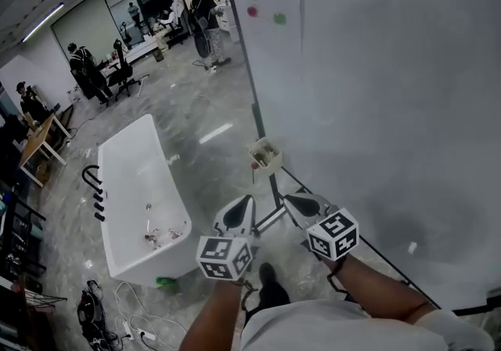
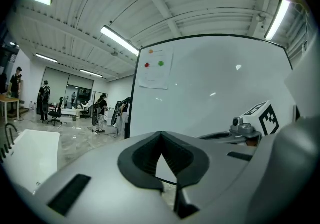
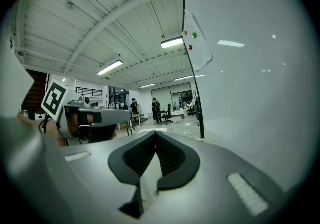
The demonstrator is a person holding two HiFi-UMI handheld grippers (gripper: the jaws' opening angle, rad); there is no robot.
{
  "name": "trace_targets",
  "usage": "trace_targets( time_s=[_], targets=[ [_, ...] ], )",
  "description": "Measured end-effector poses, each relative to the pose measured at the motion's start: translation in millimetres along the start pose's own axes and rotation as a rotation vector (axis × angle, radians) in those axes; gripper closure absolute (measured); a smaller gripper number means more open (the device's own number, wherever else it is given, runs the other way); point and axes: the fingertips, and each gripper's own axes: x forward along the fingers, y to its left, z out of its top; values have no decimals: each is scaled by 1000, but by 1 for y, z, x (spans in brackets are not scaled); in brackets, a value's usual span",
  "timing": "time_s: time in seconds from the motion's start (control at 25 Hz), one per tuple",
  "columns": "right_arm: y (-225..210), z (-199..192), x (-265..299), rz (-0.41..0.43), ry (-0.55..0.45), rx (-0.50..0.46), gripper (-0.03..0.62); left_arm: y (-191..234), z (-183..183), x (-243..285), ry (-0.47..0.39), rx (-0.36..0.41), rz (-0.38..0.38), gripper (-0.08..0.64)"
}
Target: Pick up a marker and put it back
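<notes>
L gripper [image 1: 247,202], R gripper [image 1: 290,200]: jaws together, empty. Ahead, midway btwn both: holder box [image 1: 264,155] on whiteboard [image 1: 376,106] edge; marker indiscernible.

Large open-plan lab or office workspace: a tall whiteboard [image 1: 376,106], a wooden desk [image 1: 39,142], a rolling office chair [image 1: 124,77], ceiling strip lights [image 2: 120,41], standing people [image 1: 205,19] and a white bathtub [image 1: 141,185].
</notes>
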Motion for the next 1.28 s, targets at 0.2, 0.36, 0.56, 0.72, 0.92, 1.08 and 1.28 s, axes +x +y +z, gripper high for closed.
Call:
trace_targets(
  time_s=[0.2,0.36,0.56,0.72,0.92,1.08,1.28],
  targets=[
    [-48,-31,83,-52,30,59,589,71,-14,68,8,-4,-44,558],
    [-87,-33,123,-132,72,105,588,103,-3,117,41,-16,-107,558],
    [-137,-46,173,-217,118,195,582,141,-1,171,82,-13,-178,558],
    [-164,-81,201,-284,176,240,551,164,-30,197,135,-33,-228,558],
    [-204,-113,236,-349,242,284,523,191,-59,231,198,-64,-276,558],
    [-223,-131,251,-386,267,313,506,206,-72,248,234,-74,-296,558],
    [-234,-137,260,-411,276,306,515,220,-79,260,257,-80,-303,558]
  ],
)
